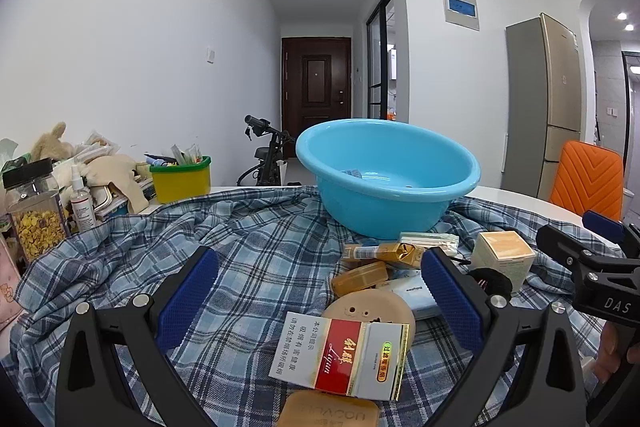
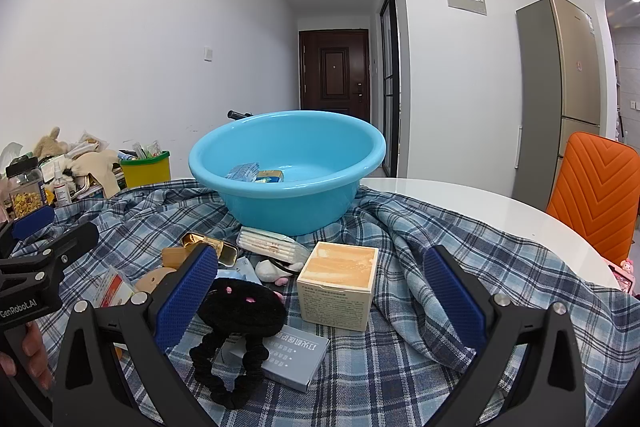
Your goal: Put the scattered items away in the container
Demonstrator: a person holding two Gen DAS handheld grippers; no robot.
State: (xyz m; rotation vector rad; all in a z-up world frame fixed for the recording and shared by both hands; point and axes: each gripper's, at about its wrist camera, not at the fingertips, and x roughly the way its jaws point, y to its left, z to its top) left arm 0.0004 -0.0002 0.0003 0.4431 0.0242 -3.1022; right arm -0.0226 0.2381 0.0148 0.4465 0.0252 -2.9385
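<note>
A light blue basin (image 1: 384, 183) (image 2: 288, 163) stands on a plaid cloth (image 1: 248, 247) (image 2: 400, 347) and holds a blue packet (image 2: 243, 171) and a small yellow-blue box (image 2: 271, 175). My left gripper (image 1: 320, 283) is open over a red and white cigarette pack (image 1: 344, 359), a tan round disc (image 1: 372, 307) and an amber tin (image 1: 360, 277). My right gripper (image 2: 320, 287) is open above a cream box (image 2: 338, 287), a black hair scrunchie (image 2: 240, 311) and a grey box (image 2: 296, 359). A gold pack (image 2: 208, 245) and a swab packet (image 2: 272, 245) lie near the basin.
A yellow bin (image 1: 182, 179) (image 2: 146, 169), a cereal jar (image 1: 36, 211), a spray bottle (image 1: 82, 203) and plush toys (image 1: 52, 143) crowd the table's left. An orange chair (image 2: 596, 187) stands right of the white table (image 2: 480, 211). A fridge (image 1: 548, 99) stands behind.
</note>
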